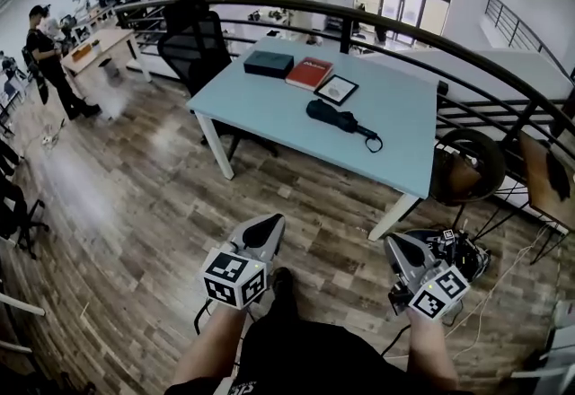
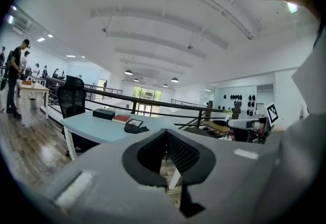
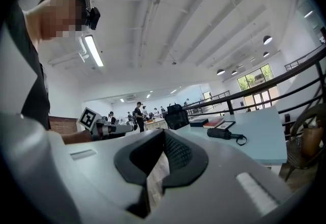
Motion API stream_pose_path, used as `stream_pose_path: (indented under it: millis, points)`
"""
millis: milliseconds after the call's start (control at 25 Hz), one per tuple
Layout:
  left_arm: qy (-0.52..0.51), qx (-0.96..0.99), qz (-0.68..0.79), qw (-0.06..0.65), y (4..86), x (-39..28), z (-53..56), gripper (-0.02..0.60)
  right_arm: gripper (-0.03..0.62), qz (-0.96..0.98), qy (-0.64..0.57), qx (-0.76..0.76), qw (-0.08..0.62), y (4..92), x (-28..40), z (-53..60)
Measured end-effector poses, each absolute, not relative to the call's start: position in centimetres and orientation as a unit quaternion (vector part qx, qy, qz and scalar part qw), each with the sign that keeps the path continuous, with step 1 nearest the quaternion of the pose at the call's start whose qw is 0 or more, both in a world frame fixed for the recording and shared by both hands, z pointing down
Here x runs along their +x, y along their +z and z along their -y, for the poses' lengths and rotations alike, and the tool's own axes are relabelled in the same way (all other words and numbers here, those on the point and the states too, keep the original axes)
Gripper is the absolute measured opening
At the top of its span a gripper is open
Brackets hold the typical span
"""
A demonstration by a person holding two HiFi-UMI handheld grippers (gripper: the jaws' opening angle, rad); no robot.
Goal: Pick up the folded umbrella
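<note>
Status: the left gripper point(image 1: 267, 223) and right gripper point(image 1: 401, 247) both have their jaws pressed together with nothing between them. Both are low at 6 o'clock in the head view, well apart from the table point(image 1: 269, 106).

The folded umbrella point(image 1: 337, 118) lies flat on the table, at about 1 o'clock from the grippers and toward the table's 3 o'clock side. Its strap loop point(image 1: 373, 144) trails off its 4 o'clock end.

Risks, as I judge them:
- If the jaws are not opened before the reach, closed tips will shove the umbrella instead of straddling it.
- The body is soft and rounded. An off-centre pinch could make it roll or slip out, and pinching loose fabric only would let it sag.
- The strap loop could snag a jaw or drag on the tabletop.
- The framed picture point(image 1: 336, 90) sits just beside the umbrella at 11 o'clock, so a wide or overshot approach could knock it.

Count:
- 1 folded umbrella
- 1 framed picture
- 1 red book point(image 1: 309, 73)
- 1 black box point(image 1: 269, 64)
- 1 table
- 1 office chair point(image 1: 193, 43)
- 2 grippers
</note>
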State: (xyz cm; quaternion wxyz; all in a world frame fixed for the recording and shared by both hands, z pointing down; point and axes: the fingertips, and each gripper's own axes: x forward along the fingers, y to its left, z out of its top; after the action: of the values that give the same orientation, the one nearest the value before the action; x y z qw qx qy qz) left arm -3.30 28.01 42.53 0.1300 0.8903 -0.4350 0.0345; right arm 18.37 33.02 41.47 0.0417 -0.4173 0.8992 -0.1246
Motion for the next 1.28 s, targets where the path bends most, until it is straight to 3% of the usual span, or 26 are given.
stream_pose_path:
  millis: [640, 880, 1280]
  points:
    - [0.047, 0.897, 0.414, 0.148, 44.4, -10.7, -3.1, 0.006, 0.002, -0.902, -0.15, -0.405, -0.005, 42.9, 8.7, -6.5]
    - [0.052, 0.902, 0.401, 0.15, 44.6, -12.3, 2.7, 0.006, 0.002, -0.904, -0.152, -0.399, -0.012, 42.9, 5.8, -1.9]
    - [0.066, 0.905, 0.38, 0.179, 47.3, -9.8, 7.6, 0.006, 0.002, -0.898, -0.193, -0.395, -0.027, 46.5, 6.7, 2.8]
